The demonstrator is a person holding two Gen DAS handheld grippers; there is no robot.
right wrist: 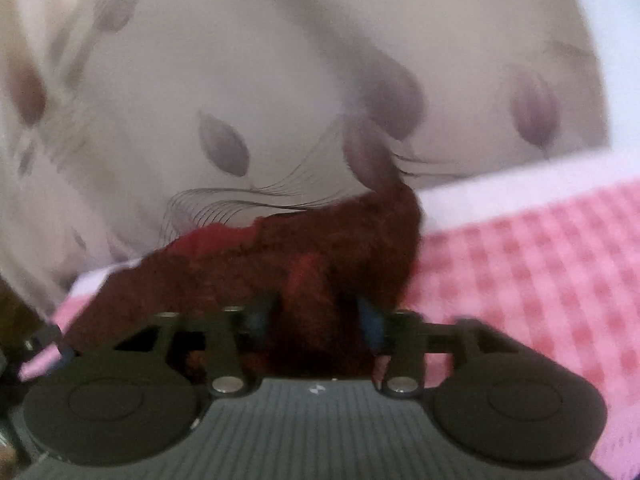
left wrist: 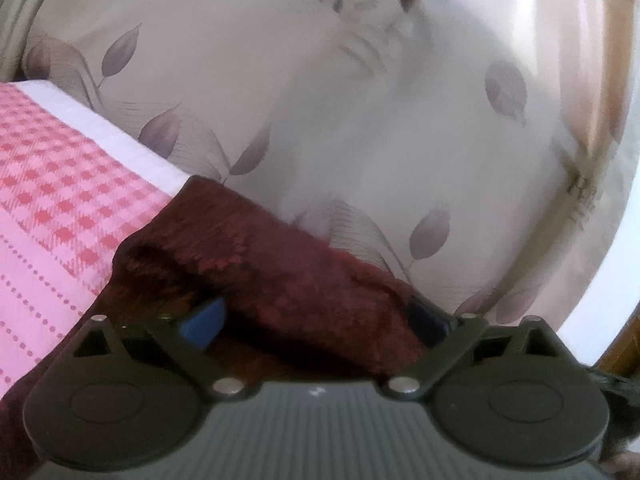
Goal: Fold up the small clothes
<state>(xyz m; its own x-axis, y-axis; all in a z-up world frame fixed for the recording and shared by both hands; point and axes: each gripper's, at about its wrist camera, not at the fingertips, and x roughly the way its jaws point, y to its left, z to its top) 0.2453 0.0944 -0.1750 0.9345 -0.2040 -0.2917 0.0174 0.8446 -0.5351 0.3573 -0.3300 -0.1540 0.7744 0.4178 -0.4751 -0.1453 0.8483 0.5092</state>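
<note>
Left gripper (left wrist: 316,320) wide around maroon cloth (left wrist: 280,264) beside pink checked towel (left wrist: 60,184). Right gripper (right wrist: 316,316) half-open, same cloth between pads; grip unclear.

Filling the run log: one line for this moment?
left gripper: open, dark red cloth between jaws | right gripper: grip unclear | under: pink checked cloth

Right gripper (right wrist: 316,320) at 6 o'clock, dark red garment (right wrist: 304,256) bunched between its blue pads (right wrist: 370,322).
Jaws partly apart; contact unclear, blurred. Garment lies on pink checked cloth (right wrist: 540,264), spreading toward 4 o'clock. Leaf-print sheet (right wrist: 240,100) fills 9 to 1 o'clock.
</note>
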